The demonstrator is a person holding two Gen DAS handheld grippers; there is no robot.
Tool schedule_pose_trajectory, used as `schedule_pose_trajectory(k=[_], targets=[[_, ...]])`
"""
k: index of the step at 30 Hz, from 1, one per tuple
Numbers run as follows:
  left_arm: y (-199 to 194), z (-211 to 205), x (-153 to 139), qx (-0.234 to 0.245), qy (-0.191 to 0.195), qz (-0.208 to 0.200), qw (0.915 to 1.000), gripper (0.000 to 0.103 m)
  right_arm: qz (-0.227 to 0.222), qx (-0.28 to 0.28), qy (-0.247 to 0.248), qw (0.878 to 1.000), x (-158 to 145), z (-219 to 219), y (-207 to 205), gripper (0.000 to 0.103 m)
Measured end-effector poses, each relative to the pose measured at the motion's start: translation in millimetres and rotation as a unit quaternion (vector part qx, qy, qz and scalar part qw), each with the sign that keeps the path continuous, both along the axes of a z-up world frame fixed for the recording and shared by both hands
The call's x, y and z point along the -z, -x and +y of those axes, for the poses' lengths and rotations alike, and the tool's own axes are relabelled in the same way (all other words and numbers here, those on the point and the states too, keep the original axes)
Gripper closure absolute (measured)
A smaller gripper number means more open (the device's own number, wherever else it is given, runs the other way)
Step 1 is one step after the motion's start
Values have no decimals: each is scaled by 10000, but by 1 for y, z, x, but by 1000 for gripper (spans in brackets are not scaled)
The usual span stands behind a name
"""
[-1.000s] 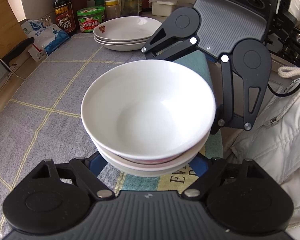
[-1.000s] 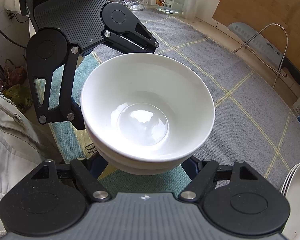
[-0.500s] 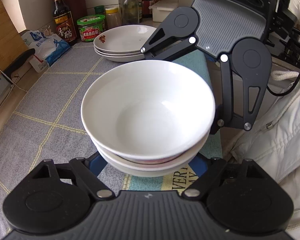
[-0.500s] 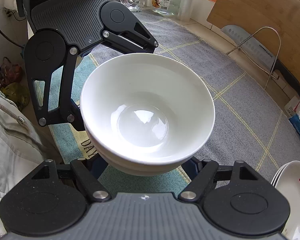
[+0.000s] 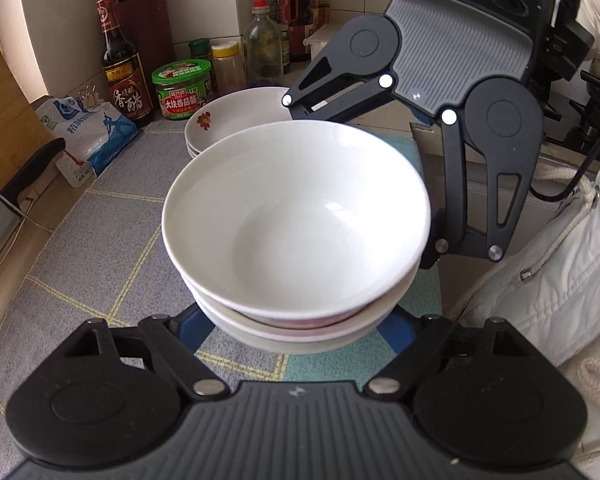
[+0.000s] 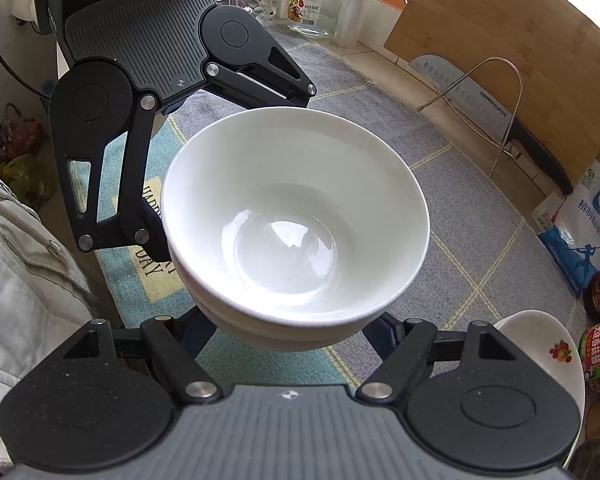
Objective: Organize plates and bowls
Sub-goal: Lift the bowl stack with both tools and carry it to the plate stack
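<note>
A stack of white bowls (image 5: 296, 216) hangs above the grey checked mat (image 5: 100, 240), held from opposite sides by both grippers. My left gripper (image 5: 296, 330) is shut on the lower bowls, its blue fingers (image 5: 190, 330) pressed against the stack's sides. My right gripper (image 6: 292, 334) is shut on the same bowl stack (image 6: 292, 216) from the other side. Each gripper's black body shows beyond the bowls in the other's view. A stack of shallow white plates (image 5: 236, 120) with a flower print sits on the mat beyond the bowls, also visible as the plates (image 6: 540, 356) at the lower right.
Behind the plates stand a dark vinegar bottle (image 5: 122, 68), a green-lidded jar (image 5: 182, 88) and other bottles. A blue-and-white bag (image 5: 88, 136) lies to the left. A cleaver on a wire rack (image 6: 484, 108) leans on a wooden board. A person's white jacket (image 5: 560, 280) is on the right.
Both grippers have carried the bowl stack toward the plates and bottles, which now appear nearer and lower in view. The grip on the bowls looks unchanged.
</note>
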State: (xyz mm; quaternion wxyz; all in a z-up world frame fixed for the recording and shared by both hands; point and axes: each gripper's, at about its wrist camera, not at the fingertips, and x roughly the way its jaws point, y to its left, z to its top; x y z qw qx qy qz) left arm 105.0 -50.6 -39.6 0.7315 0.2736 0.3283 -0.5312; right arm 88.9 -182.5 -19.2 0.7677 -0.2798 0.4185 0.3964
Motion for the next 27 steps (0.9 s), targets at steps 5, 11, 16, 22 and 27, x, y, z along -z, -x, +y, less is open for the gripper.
schedule_pose_trajectory(k=[5, 11, 16, 22, 27], targets=[[-3, -29, -3, 21, 24, -58, 10000, 17, 9, 10, -15, 10000, -9, -31, -10, 21], [-16, -64, -7, 52, 45, -110, 9999, 17, -61, 33, -27, 10000, -17, -68, -22, 21], [-25, -94, -9, 126, 20, -184, 9997, 17, -110, 104, -40, 9999, -19, -97, -32, 21], [-38, -129, -8, 229, -2, -274, 9994, 17, -162, 224, -15, 9996, -20, -131, -45, 21], [-53, -150, -2, 305, -11, -282, 9991, 17, -165, 338, -1, 9993, -15, -155, -57, 21]])
